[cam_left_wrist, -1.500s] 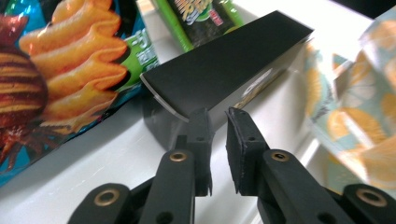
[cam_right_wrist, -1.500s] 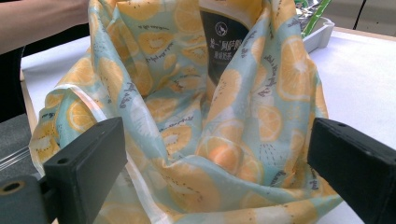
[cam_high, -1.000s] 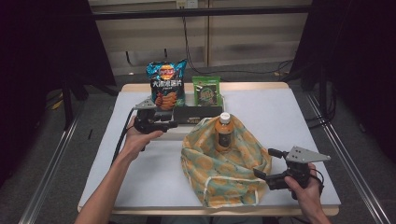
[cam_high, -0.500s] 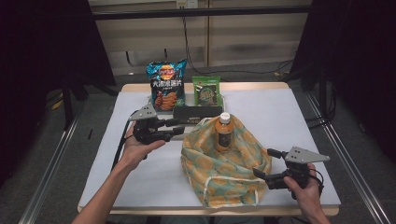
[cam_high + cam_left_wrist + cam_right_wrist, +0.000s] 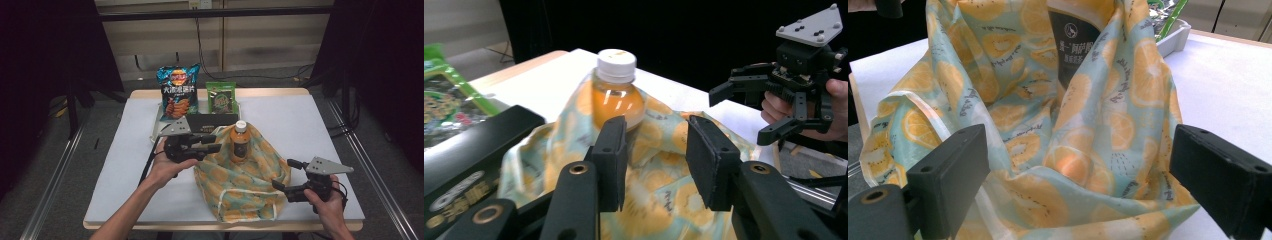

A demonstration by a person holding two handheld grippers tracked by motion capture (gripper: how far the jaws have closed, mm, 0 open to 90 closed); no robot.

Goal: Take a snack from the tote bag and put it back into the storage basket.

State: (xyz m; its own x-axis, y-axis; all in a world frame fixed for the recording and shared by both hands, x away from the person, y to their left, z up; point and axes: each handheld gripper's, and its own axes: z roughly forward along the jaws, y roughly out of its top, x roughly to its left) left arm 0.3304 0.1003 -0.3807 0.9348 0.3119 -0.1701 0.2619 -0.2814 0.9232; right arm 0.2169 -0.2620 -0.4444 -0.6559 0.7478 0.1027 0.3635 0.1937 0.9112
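A bottle (image 5: 240,142) of orange drink with a white cap stands upright inside a fruit-print cloth bag (image 5: 240,182) near the middle of the white table (image 5: 125,165), the cloth slumped around its lower half so that its neck and shoulders rise clear. The left gripper (image 5: 212,142) comes in level from the bag's left side, just beside the bottle; its jaws have just been closing and now stand at a middling gap with nothing pressed between them, cloth lying beyond the pads (image 5: 611,160) in the left gripper view. The right gripper (image 5: 278,185) rests at the bag's right-hand front corner with its jaws spread wide, and in the right gripper view the folded cloth and the bottle's dark label lie ahead of them, untouched. The step in hand looks like taking hold of the bag's rim to gather or open it around the bottle. To do it well, the left gripper should pinch a single fold of the rim rather than the bottle's shoulder, and close fully, since thin cloth slips from a loose grip. The right gripper should catch the opposite edge low down. Any pull should be gentle and even, or the tall bottle may tip. Behind, a chip bag (image 5: 178,92) and a green packet (image 5: 220,98) stand in a tray (image 5: 156,125), well clear.
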